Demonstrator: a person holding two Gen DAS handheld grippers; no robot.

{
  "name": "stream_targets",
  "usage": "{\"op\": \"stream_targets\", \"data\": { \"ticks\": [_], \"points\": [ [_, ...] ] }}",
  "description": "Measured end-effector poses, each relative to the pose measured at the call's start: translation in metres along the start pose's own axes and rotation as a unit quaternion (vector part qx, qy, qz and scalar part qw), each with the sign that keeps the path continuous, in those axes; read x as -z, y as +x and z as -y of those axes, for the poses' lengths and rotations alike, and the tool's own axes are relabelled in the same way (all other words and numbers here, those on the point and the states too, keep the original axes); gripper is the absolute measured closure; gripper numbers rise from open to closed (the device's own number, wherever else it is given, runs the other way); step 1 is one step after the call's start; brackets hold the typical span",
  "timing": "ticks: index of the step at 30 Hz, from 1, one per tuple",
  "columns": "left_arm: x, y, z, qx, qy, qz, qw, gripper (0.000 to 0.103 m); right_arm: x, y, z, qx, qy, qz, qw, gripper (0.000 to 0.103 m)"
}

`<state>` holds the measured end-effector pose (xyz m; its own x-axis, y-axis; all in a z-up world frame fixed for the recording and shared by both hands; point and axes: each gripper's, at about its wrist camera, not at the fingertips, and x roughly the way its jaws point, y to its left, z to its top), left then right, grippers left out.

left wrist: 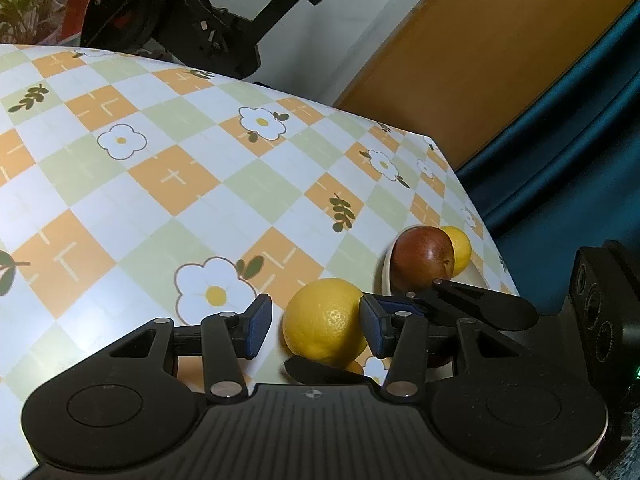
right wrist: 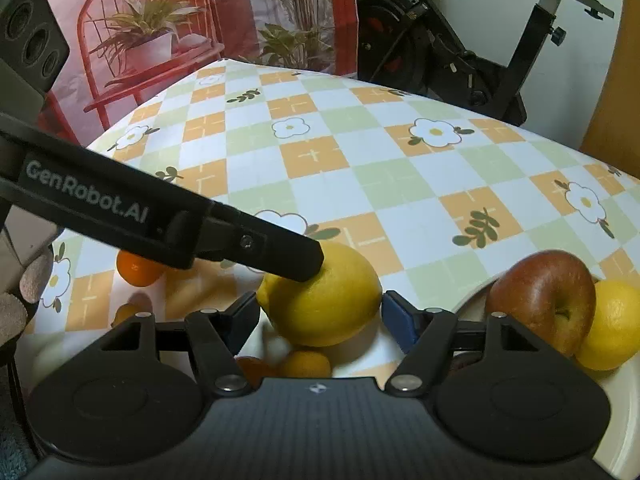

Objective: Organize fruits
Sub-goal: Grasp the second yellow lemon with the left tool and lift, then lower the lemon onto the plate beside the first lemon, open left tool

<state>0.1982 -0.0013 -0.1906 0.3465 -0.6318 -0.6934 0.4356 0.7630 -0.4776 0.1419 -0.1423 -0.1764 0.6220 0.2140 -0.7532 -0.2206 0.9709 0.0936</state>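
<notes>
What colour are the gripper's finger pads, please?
Blue pads, clearest in the left wrist view.

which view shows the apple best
The right wrist view: the apple is large there, stem dimple facing the camera, leaning on a lemon in the plate. The left wrist view shows it smaller, its lower part hidden by gripper linkage.

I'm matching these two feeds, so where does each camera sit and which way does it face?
Left wrist: on the left gripper, looking down across the table at a lemon; its fingers show.
Right wrist: on the right gripper, facing the same lemon; the left gripper's finger crosses it.
Shared: lemon, apple, plate, exercise bike.
</notes>
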Motion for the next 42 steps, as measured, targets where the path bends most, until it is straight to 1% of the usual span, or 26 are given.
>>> {"op": "stream_targets", "data": {
  "ticks": [7,12,17,22,27,32,42],
  "points": [
    [0.004,0.003,0.002,0.008,-0.007,-0.004,0.9999,0.052,0.005,-0.003,-0.002,0.000,0.002,0.017,1.000,0.035],
    [0.008,-0.005,0.012,0.000,0.012,0.000,0.9999,0.052,0.009,-0.009,-0.006,-0.008,0.008,0.031,0.999,0.035],
    [0.011,-0.023,0.027,0.005,0.024,0.025,0.9994,0.052,0.013,-0.028,-0.007,-0.015,0.012,0.060,0.998,0.035],
    [0.017,-0.036,0.053,0.003,0.047,0.057,0.9973,0.053,0.017,-0.054,-0.005,-0.011,0.007,0.097,0.995,0.035],
    [0.020,-0.043,0.080,0.004,0.074,0.068,0.9950,0.053,0.026,-0.081,0.001,-0.007,0.012,0.131,0.991,0.035],
    [0.020,-0.033,0.109,0.012,0.100,0.064,0.9929,0.053,0.037,-0.102,0.014,0.006,0.022,0.155,0.988,0.035],
    [0.019,0.010,0.165,0.019,0.159,0.033,0.9865,0.052,0.069,-0.131,0.059,0.039,0.070,0.175,0.981,0.035]
  ]
}}
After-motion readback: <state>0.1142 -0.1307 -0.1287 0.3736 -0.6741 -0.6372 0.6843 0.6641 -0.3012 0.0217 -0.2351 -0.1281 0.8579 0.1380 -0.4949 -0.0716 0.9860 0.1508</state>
